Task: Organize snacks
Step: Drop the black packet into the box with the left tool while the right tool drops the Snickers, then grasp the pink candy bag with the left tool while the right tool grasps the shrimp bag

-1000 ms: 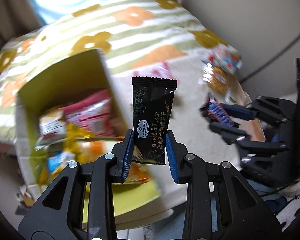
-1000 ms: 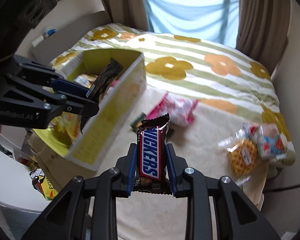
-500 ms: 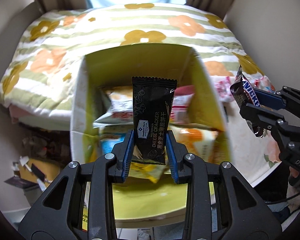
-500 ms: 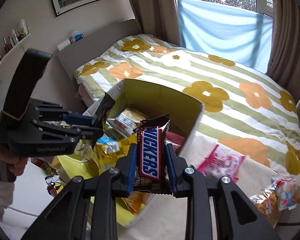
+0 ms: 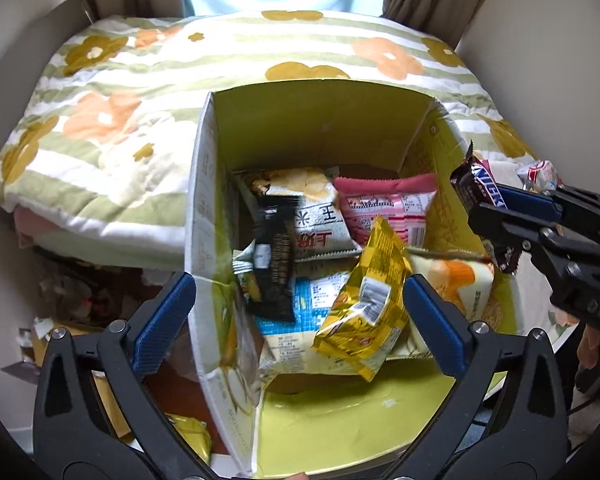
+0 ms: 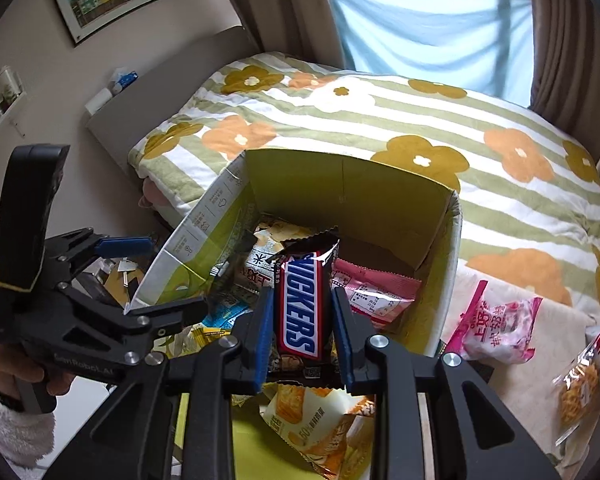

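A cardboard box (image 5: 320, 132) with yellow-green inner walls stands at the bed's edge, holding several snack bags. My left gripper (image 5: 298, 320) hovers over it, its jaws opening wide with nothing pressed between the pads. A black cheese cracker pack (image 5: 274, 264), blurred, drops free into the box's left side. In the right wrist view my right gripper (image 6: 302, 320) is shut on an upright Snickers bar (image 6: 302, 304) above the box (image 6: 454, 240). From the left wrist view the Snickers bar (image 5: 482, 196) sits at the box's right rim. The left gripper (image 6: 168, 276) shows at the box's left wall.
A flowered striped quilt (image 6: 380, 120) covers the bed behind the box. A pink snack bag (image 6: 496, 328) and a clear waffle pack (image 6: 584, 384) lie on the bed to the right. Clutter (image 5: 72, 296) fills the floor left of the box. A hand (image 6: 16, 368) grips the left tool's handle.
The left jaws have sprung apart and let go of the black cracker pack, which now falls into the box. Both grippers have shifted over the box; the Snickers bar stays clamped.
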